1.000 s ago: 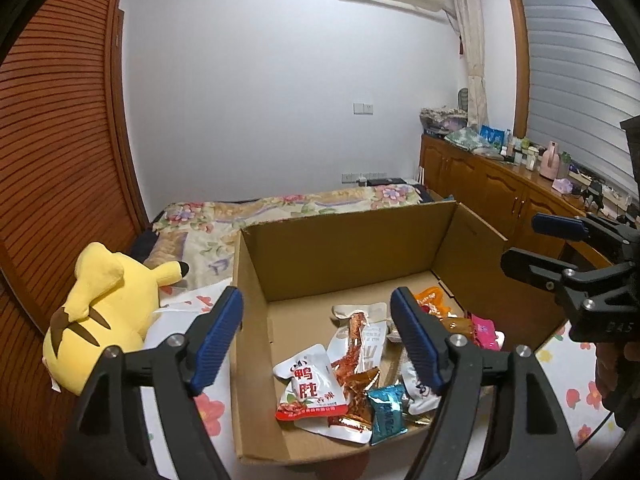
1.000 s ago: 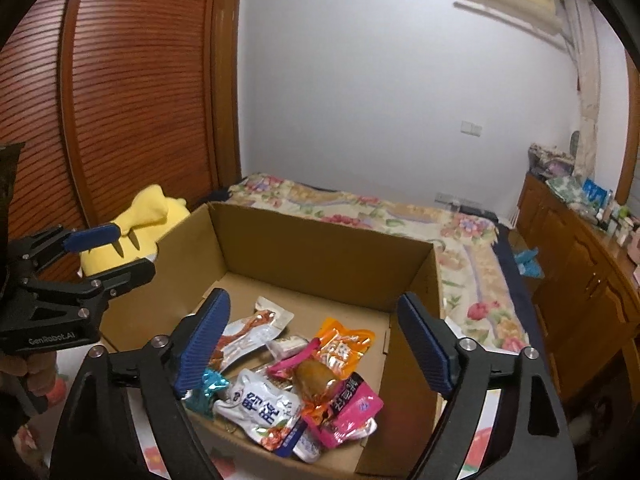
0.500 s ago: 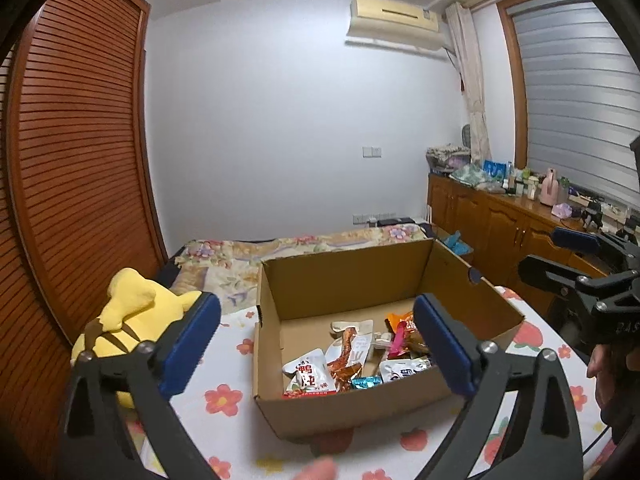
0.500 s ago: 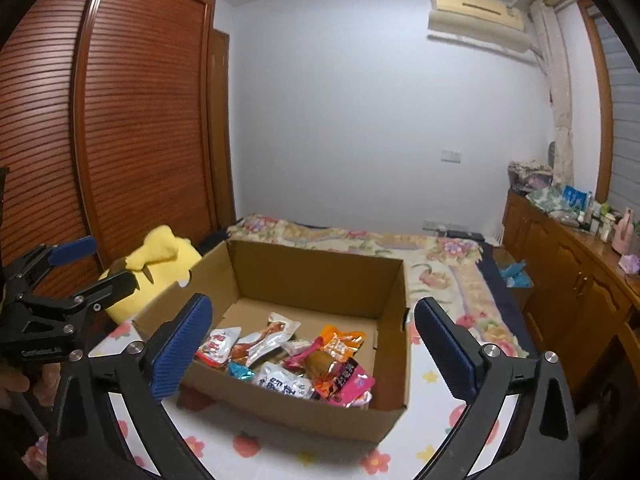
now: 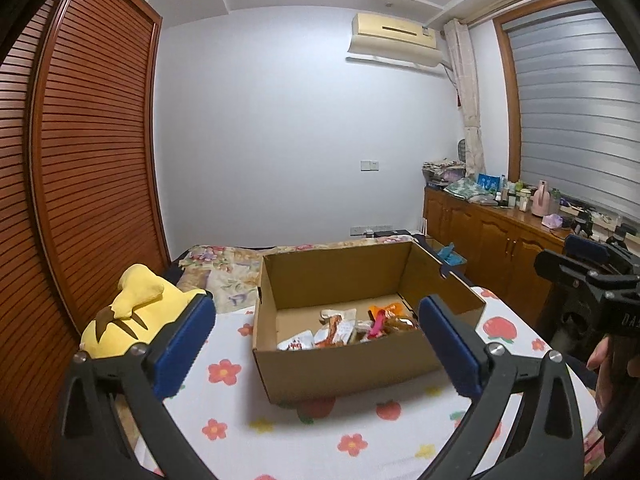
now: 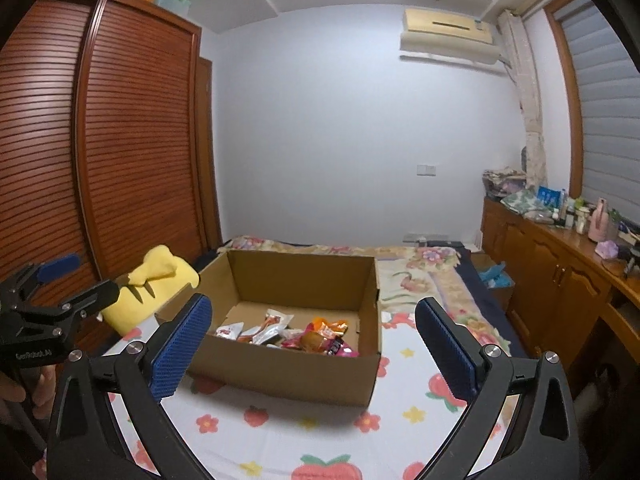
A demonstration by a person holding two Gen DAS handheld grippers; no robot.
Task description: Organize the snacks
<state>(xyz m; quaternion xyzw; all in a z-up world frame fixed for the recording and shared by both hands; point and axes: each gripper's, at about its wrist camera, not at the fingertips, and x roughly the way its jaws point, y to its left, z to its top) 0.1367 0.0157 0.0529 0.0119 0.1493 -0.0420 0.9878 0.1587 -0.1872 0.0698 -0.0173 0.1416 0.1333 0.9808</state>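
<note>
Tongs (image 5: 316,342) (image 6: 312,340) apart, short of box rim (image 5: 344,354).

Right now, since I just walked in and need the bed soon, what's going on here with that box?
A person holds two black grippers with blue pads, sorting snacks. The left gripper and right gripper are both open and empty, held back from the open brown cardboard box. The box sits on the flower-print sheet, with the assorted snack packets lying loose inside. A yellow plush toy lies beside it, untouched.
</note>
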